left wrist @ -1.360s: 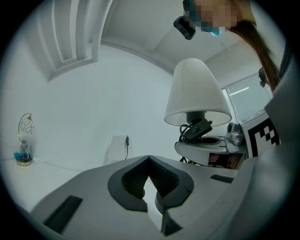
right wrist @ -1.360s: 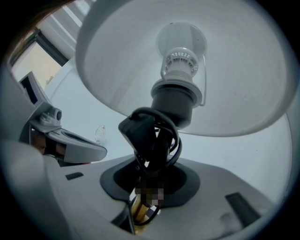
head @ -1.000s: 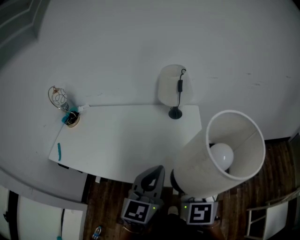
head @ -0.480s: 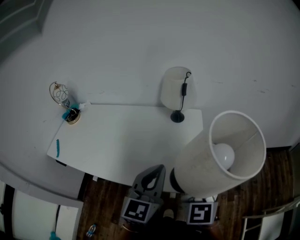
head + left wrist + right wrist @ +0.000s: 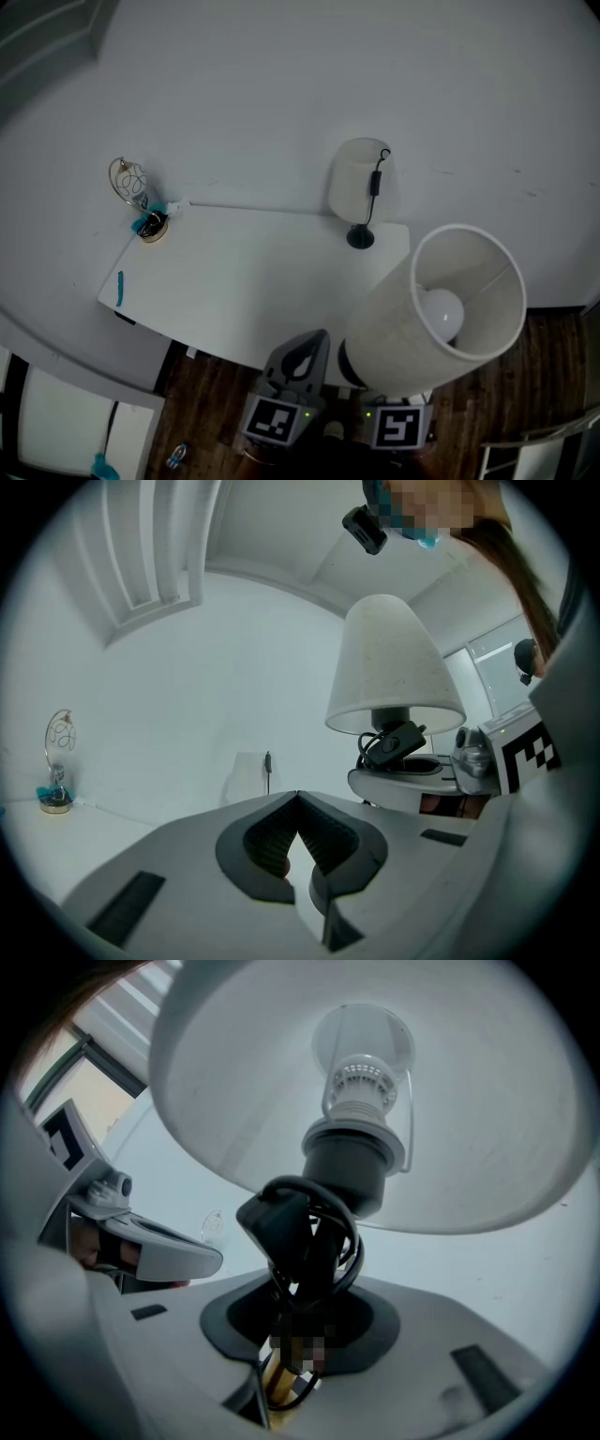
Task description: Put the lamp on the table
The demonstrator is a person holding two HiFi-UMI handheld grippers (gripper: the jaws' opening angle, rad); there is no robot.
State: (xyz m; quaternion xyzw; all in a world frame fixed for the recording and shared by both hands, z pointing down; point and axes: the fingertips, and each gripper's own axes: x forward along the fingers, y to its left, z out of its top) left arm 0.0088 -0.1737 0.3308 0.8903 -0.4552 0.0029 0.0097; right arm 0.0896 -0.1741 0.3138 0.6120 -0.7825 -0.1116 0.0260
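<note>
My right gripper (image 5: pixel 298 1340) grips the lamp (image 5: pixel 441 314) by its stem at lower right, left gripper (image 5: pixel 302 349) pinched together, empty, just left of it; lamp unmoved since earlier, table (image 5: pixel 253 281) drifted slightly down-right in frame.

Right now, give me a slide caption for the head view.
Right claw holds the lamp beside the table, where a small lamp stands.

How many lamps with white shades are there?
2. One big lamp is held in the right gripper; one small lamp stands at the table's far edge. None seem hidden.
</note>
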